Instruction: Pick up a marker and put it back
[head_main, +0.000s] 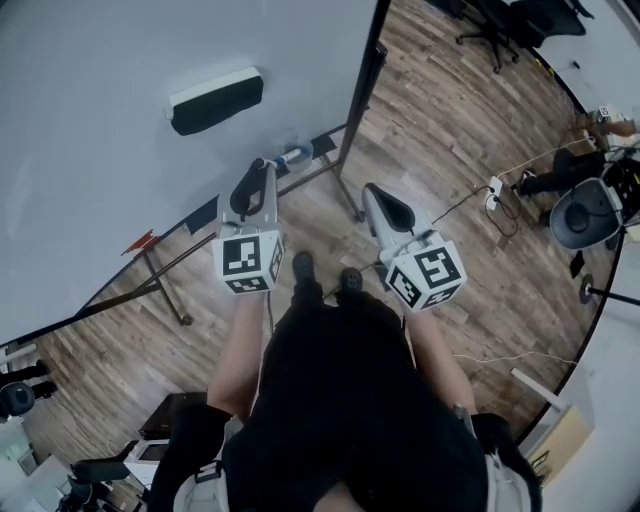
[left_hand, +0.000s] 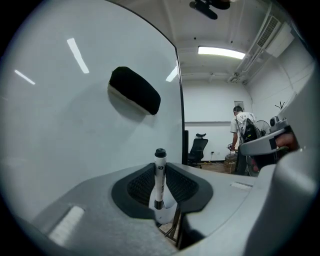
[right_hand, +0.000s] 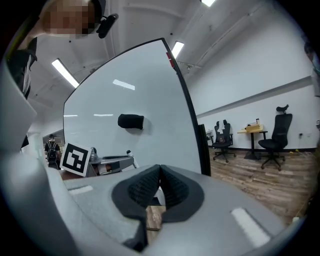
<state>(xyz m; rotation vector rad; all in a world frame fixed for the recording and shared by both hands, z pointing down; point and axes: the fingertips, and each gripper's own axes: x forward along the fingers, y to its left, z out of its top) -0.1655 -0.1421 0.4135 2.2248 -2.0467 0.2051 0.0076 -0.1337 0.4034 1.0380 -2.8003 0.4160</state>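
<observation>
In the head view, the left gripper (head_main: 262, 172) points toward the whiteboard (head_main: 90, 90), below the black eraser (head_main: 215, 100). The right gripper (head_main: 375, 197) is near it, over the wooden floor (head_main: 440, 130). In the left gripper view, the jaws pinch the marker (left_hand: 159, 177), which stands upright between them. In the right gripper view, the jaws are pressed together with nothing between them
</observation>
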